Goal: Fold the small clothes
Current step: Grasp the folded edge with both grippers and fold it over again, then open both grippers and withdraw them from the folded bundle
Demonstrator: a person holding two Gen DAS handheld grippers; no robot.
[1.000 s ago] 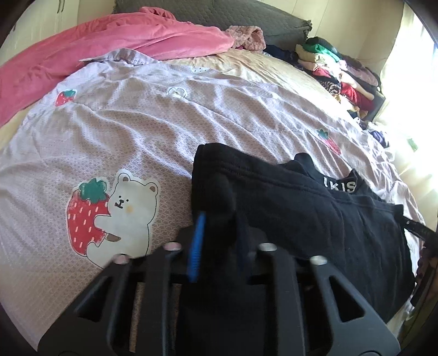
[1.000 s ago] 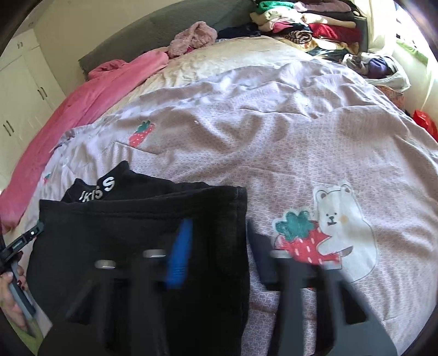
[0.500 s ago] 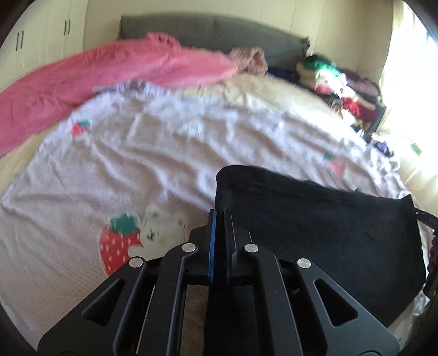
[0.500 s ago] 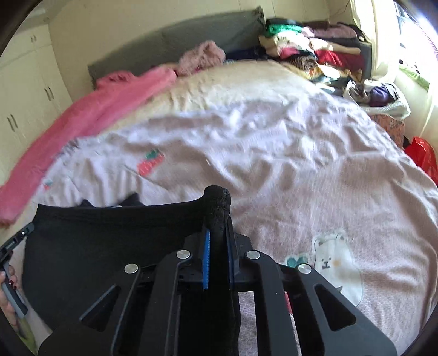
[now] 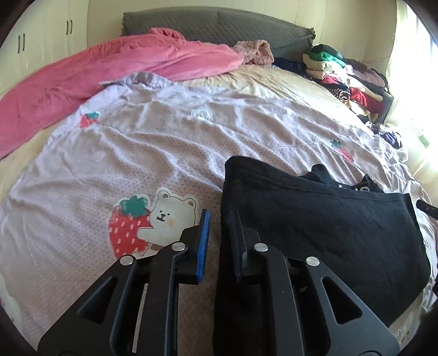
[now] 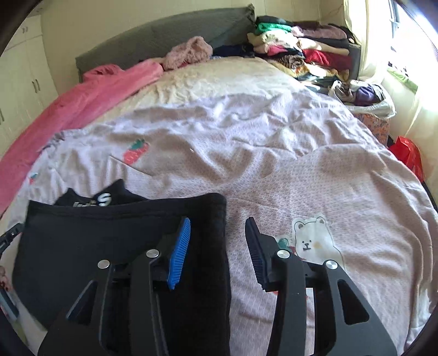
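A black garment (image 5: 323, 227) with white lettering at its waistband lies folded on the lilac bedspread (image 5: 191, 142). It also shows in the right wrist view (image 6: 109, 241). My left gripper (image 5: 220, 241) is open at the garment's left edge; the cloth lies against its right finger. My right gripper (image 6: 219, 246) is open wide over the garment's right edge, holding nothing. The far half of the garment is hidden under the folded layer.
A pink blanket (image 5: 95, 74) lies along the left side of the bed. A pile of clothes (image 5: 347, 79) sits at the far right by the grey headboard (image 5: 219, 24). A bag of clothes (image 6: 366, 95) and a red bag (image 6: 408, 156) are beside the bed.
Both grippers were shut on the garment's lifted edge half a second ago. They have now opened and the edge lies folded over on the bed.
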